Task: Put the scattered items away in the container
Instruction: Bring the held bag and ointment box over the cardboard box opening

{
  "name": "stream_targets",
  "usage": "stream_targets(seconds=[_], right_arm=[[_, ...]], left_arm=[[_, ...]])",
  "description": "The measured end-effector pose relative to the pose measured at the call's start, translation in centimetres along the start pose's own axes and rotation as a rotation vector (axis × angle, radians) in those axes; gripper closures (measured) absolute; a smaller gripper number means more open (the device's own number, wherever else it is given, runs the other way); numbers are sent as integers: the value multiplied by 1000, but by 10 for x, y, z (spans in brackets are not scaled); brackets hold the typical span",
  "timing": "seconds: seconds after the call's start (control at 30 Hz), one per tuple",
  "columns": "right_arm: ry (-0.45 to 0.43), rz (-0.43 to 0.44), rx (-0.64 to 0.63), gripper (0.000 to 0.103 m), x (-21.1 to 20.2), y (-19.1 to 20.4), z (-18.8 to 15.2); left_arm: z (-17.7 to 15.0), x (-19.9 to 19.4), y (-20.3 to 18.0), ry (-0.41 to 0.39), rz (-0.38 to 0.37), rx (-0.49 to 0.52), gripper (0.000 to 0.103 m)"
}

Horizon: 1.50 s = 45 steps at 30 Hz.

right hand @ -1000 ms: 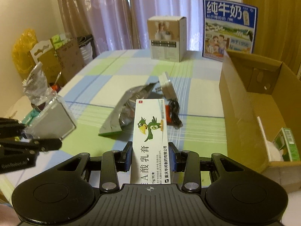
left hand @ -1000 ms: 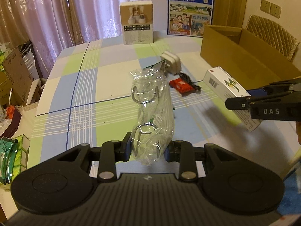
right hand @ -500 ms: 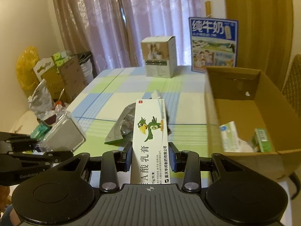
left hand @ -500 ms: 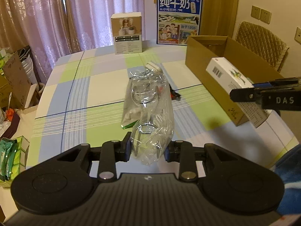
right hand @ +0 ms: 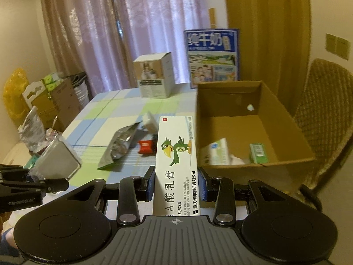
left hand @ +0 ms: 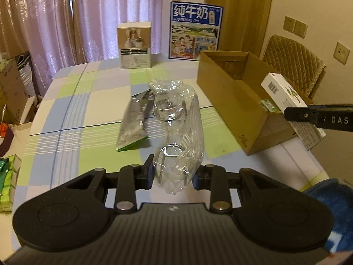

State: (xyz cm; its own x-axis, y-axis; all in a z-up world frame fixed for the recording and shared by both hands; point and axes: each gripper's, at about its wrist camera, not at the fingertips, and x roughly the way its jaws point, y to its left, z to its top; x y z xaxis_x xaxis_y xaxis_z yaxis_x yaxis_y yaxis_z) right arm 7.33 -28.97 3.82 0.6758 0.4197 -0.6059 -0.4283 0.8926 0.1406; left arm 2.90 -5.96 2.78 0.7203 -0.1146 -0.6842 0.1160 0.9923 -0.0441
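My left gripper (left hand: 173, 173) is shut on a clear plastic bag with metal rings inside (left hand: 178, 130), held above the checked tablecloth. My right gripper (right hand: 177, 182) is shut on a long white ointment box with a green bird (right hand: 176, 154), raised near the front left corner of the open cardboard box (right hand: 286, 119). From the left wrist view the ointment box (left hand: 284, 92) hangs over the cardboard box's near end (left hand: 222, 92). Inside the box lie a white packet (right hand: 217, 152) and a small green carton (right hand: 258, 153). On the table lie a silver pouch (right hand: 120, 145), a red packet (right hand: 146, 146) and a white adapter (right hand: 150, 121).
A white product box (left hand: 135, 45) and a blue milk carton case (left hand: 195, 32) stand at the table's far edge. A wicker chair (right hand: 322, 114) stands right of the cardboard box. Cartons and bags (right hand: 50, 101) crowd the floor to the left of the table.
Both grippers have risen and swung right towards the cardboard box, each still holding its item. The box's inside has come into the right wrist view.
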Motion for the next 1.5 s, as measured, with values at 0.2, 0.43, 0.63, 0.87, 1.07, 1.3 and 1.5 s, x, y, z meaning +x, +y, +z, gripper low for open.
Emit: stream_targets(seconds=[0.2, 0.43, 0.63, 0.87, 1.07, 1.3, 1.5], right_arm=[[-13, -50, 39, 68, -16, -30, -1], [-30, -95, 83, 68, -29, -65, 0], [-40, -117, 100, 68, -34, -86, 4], [-41, -133, 101, 68, -32, -106, 8], [-40, -141, 95, 68, -25, -119, 14], [-40, -142, 78, 68, -14, -128, 24], [-38, -147, 63, 68, -5, -136, 33]], left_arm=[[11, 5, -33, -6, -42, 25, 76], [29, 16, -71, -15, -95, 58, 76], [47, 29, -103, -26, -138, 81, 76], [64, 45, -134, -29, -176, 99, 76], [77, 60, -151, -27, -189, 105, 76], [89, 76, -165, -22, -202, 100, 76], [98, 89, -174, -19, -215, 97, 76]])
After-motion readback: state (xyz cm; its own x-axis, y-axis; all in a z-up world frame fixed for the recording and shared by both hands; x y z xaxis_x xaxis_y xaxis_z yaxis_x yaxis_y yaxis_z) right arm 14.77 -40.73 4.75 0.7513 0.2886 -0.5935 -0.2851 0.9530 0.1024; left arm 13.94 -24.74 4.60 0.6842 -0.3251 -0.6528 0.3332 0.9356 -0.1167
